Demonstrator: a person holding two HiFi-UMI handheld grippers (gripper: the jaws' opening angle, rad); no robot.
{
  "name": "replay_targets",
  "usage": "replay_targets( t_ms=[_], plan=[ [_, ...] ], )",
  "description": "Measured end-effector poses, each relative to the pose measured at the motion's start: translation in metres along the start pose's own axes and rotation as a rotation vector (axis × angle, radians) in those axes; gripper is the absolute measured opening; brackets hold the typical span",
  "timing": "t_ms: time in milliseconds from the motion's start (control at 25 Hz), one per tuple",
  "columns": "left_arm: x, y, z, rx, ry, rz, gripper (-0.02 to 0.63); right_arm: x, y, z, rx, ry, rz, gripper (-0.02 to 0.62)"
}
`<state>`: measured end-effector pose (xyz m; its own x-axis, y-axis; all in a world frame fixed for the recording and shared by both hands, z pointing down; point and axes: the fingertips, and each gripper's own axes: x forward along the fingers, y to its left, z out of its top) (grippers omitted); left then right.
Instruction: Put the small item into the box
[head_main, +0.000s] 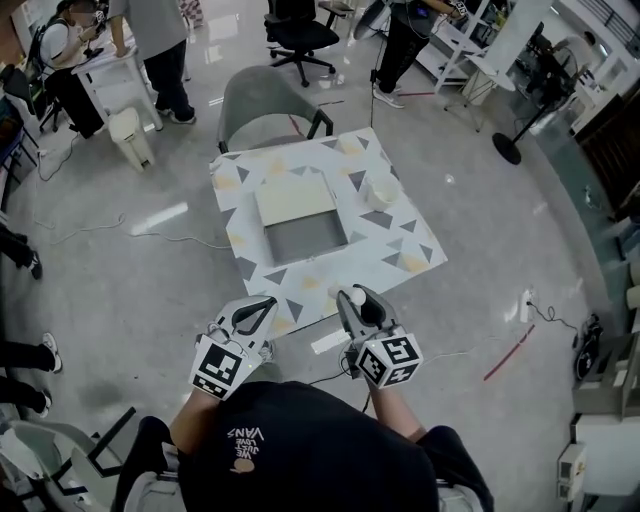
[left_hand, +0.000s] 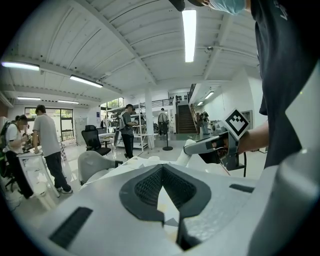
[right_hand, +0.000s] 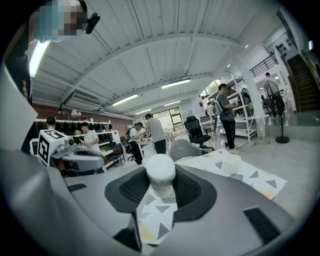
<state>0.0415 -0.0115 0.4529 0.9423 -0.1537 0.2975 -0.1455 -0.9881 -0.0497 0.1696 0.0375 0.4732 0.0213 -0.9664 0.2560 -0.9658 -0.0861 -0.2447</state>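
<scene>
The right gripper (head_main: 353, 303) grasped the small item (right_hand: 159, 172), not yet at the box (head_main: 305, 240); the left gripper (left_hand: 162, 169) was clenched, empty.

Box (head_main: 305, 238) lies open on top — cup (head_main: 383, 190) beside its right.

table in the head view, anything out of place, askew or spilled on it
Nothing stands out. The triangle-patterned tabletop looks flat and unspilled, the open cream box sits squarely mid-table, and the small white round container stands upright near its right edge. The right gripper grips a small white rounded item.
</scene>
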Motion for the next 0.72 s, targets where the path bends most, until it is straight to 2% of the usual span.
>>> replay_targets(
  t_ms=[120, 440, 560, 720],
  plan=[
    [0.007, 0.03, -0.001, -0.001, 0.0, -0.005, 0.006, 0.032, -0.01, -0.003, -0.037, 0.029, -0.049, 0.132],
    [0.013, 0.093, -0.012, 0.01, 0.021, -0.045, 0.006, 0.101, -0.036, -0.027, -0.045, 0.121, -0.153, 0.132],
    [0.015, 0.11, -0.018, 0.017, 0.039, -0.061, 0.006, 0.119, -0.042, -0.038, -0.058, 0.159, -0.173, 0.132],
    [0.022, 0.12, -0.023, 0.002, 0.047, -0.045, 0.006, 0.144, -0.054, -0.05, -0.12, 0.225, -0.165, 0.132]
  ],
)
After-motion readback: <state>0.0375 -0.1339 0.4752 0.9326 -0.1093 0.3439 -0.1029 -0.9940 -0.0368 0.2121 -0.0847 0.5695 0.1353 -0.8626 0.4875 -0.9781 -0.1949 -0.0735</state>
